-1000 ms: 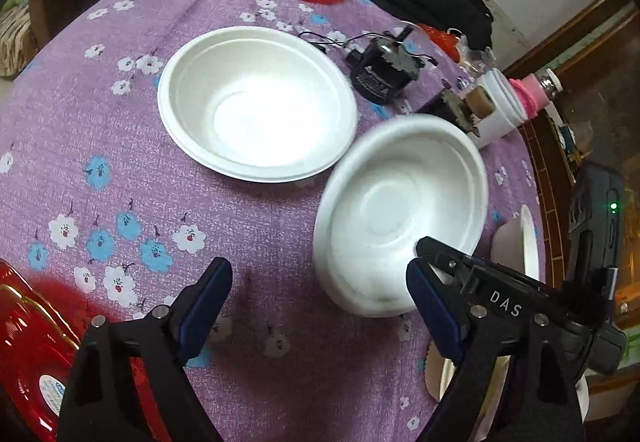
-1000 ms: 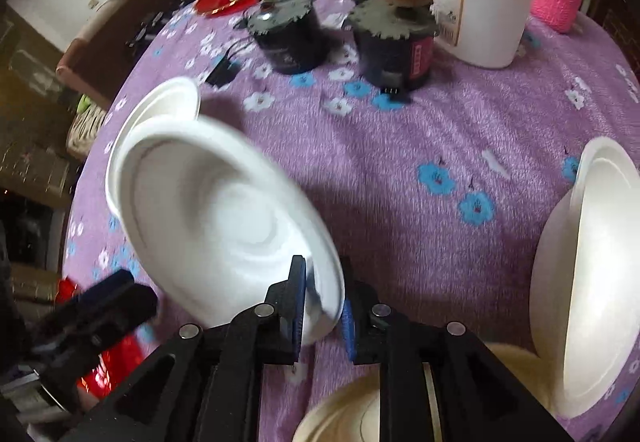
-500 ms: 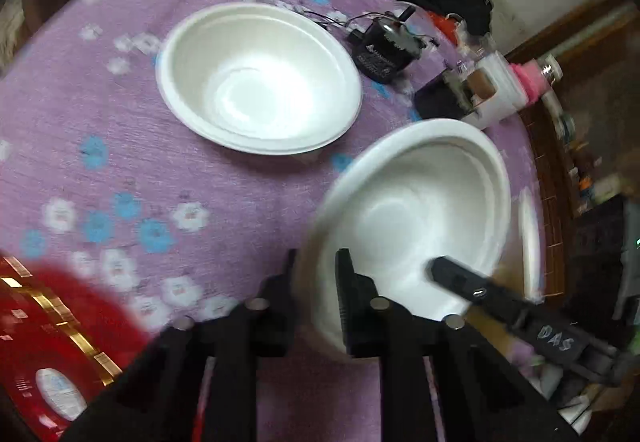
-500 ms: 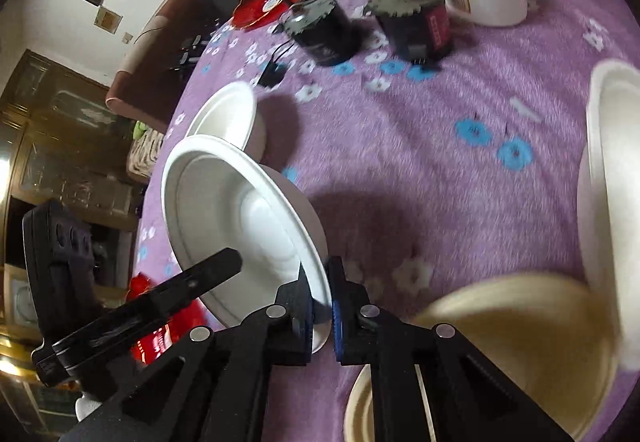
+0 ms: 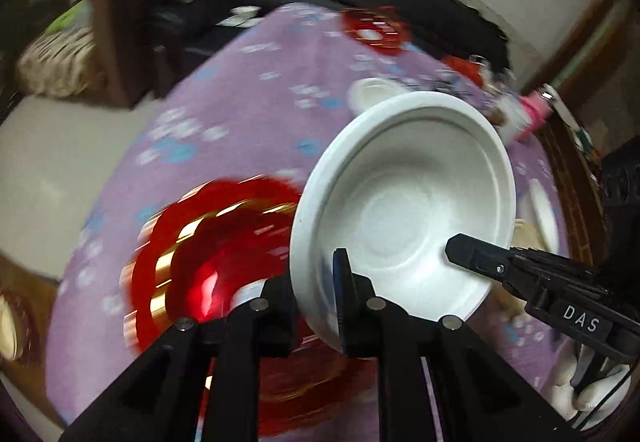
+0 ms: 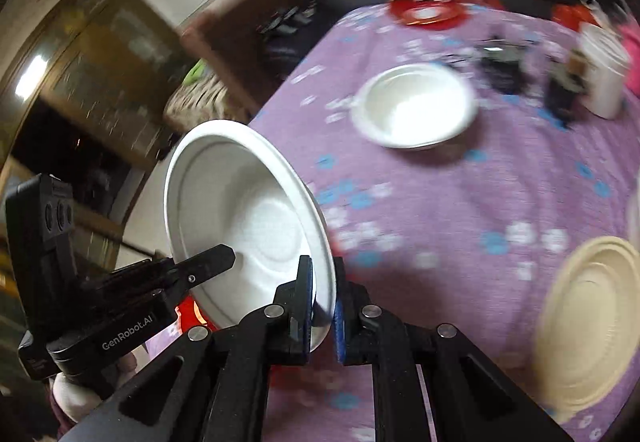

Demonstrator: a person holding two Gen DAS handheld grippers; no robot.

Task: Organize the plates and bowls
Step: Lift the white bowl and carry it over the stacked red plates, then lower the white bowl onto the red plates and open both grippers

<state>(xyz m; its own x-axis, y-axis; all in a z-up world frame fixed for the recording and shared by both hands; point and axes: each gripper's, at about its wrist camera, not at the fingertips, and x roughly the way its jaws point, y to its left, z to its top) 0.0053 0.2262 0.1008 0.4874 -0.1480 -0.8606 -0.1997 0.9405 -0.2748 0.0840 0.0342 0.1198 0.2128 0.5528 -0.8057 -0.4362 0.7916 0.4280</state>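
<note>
Both grippers hold one white foam bowl (image 5: pixel 404 202) in the air above the purple flowered table (image 5: pixel 240 114). My left gripper (image 5: pixel 320 294) is shut on the bowl's left rim. My right gripper (image 6: pixel 324 298) is shut on the opposite rim; its finger (image 5: pixel 480 254) shows over the bowl in the left wrist view. The same bowl (image 6: pixel 240 218) is tilted in the right wrist view. A second white bowl (image 6: pixel 416 106) sits on the table farther back. A red and gold plate (image 5: pixel 208 254) lies under the held bowl.
A cream plate (image 6: pixel 588 322) lies at the right near edge. A second red plate (image 6: pixel 428 8) sits at the far edge. Two dark motors (image 6: pixel 500 62) and a white tub (image 6: pixel 604 82) stand at the back right. A brown chair (image 6: pixel 248 30) is beyond the table.
Both grippers have lifted the bowl and carried it left, over the near red plate. One second ago my left gripper was open; it has since shut on the bowl's rim.
</note>
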